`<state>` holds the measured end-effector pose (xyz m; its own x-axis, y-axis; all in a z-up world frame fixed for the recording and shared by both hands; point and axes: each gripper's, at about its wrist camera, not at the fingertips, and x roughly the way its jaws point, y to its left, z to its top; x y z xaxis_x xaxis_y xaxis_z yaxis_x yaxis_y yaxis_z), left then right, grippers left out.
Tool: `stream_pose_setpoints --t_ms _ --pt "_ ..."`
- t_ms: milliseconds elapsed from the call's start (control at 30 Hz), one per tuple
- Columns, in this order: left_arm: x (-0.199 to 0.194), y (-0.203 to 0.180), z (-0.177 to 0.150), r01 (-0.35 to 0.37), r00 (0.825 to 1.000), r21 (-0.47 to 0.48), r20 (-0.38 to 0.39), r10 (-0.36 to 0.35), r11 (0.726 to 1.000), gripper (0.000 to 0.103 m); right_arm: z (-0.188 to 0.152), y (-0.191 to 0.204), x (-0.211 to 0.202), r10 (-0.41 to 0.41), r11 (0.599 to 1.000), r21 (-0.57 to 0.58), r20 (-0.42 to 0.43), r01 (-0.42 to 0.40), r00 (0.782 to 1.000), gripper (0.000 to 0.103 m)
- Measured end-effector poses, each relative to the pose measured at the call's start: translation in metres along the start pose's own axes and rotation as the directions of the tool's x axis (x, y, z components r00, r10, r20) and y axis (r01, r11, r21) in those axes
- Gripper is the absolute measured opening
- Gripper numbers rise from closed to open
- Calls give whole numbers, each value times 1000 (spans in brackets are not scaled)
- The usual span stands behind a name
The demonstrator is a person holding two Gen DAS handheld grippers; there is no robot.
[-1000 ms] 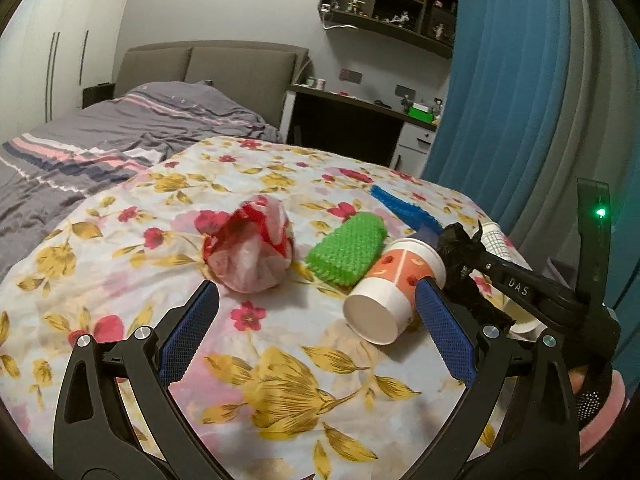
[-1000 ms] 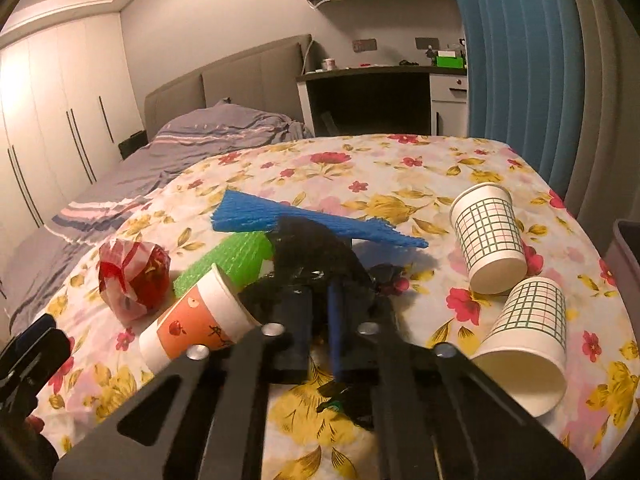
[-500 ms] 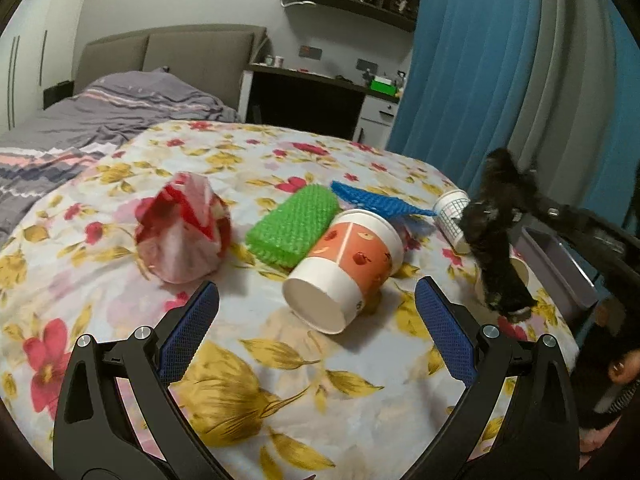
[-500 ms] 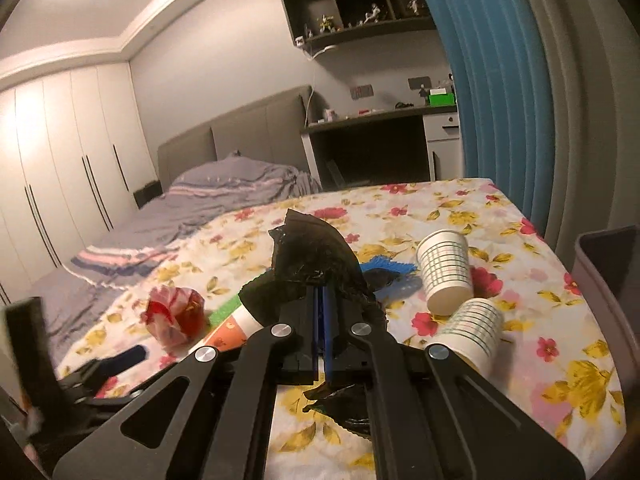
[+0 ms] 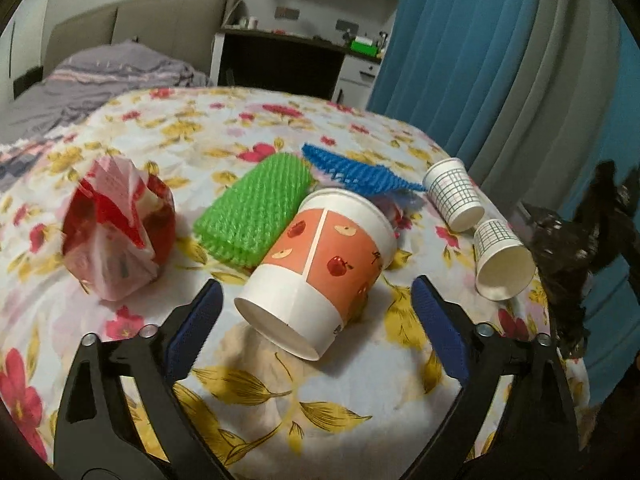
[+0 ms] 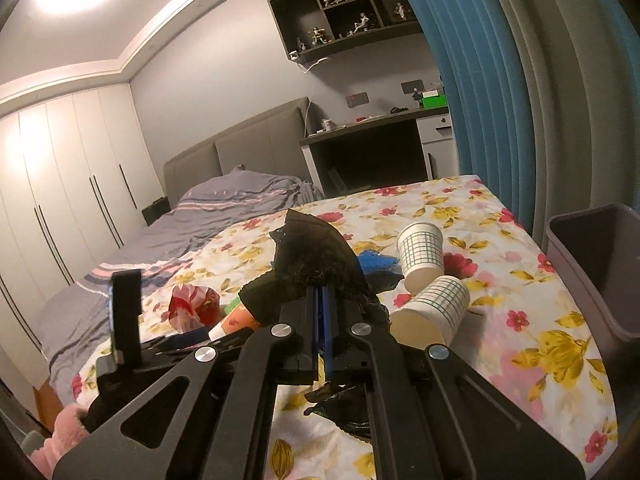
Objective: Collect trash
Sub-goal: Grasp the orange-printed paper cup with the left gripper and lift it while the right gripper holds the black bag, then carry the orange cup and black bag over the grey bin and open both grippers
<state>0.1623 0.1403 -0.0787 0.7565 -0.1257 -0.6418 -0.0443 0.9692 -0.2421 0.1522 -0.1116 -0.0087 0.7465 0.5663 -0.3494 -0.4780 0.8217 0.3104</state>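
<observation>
Left gripper (image 5: 314, 310) spread wide, jaws just easing inward, pads clear of the orange cup (image 5: 320, 268) lying between them. Right gripper (image 6: 322, 300) clamped tight on a crumpled black bag (image 6: 312, 256), held above the bed. Floral bedspread (image 5: 280, 396) underneath, soft and slightly rumpled, strewn with trash. Orange cup on its side, long axis running from near-left to far-right, open mouth toward the left wrist camera, base toward the blue net (image 5: 356, 172). Green net (image 5: 256, 208) just beside the cup's left flank; red-and-white wrapper (image 5: 116, 228) farther left. Two checked cups (image 5: 476, 224) tipped over near the right edge, mouths toward the camera. Grey bin (image 6: 596, 272) off the bed's right side. Beyond: striped grey bedding, padded headboard, desk, shelves, blue curtain (image 5: 480, 60), white wardrobe.
</observation>
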Motion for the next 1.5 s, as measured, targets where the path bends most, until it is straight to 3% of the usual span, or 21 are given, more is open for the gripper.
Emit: stream_pose_setpoints --t_ms 200,567,1000,1300,1500 --pt "6 1 -1 -2 999 -12 -35 1 1000 66 -4 -7 -6 -2 1000 9 -4 3 1000 3" --pt "-5 -6 -5 5 1000 -6 -14 -5 1000 61 -5 -13 -12 -11 1000 24 3 11 1000 3" --pt "-73 -25 -7 15 989 -26 145 -11 1000 61 2 -20 -33 -29 999 28 39 28 999 3" --pt "-90 -60 0 73 980 17 187 -75 997 61 8 -34 -53 -61 998 38 76 58 995 3" --pt "-83 -106 9 153 970 73 181 -164 986 61 20 -53 -68 -141 990 24 124 139 982 3"
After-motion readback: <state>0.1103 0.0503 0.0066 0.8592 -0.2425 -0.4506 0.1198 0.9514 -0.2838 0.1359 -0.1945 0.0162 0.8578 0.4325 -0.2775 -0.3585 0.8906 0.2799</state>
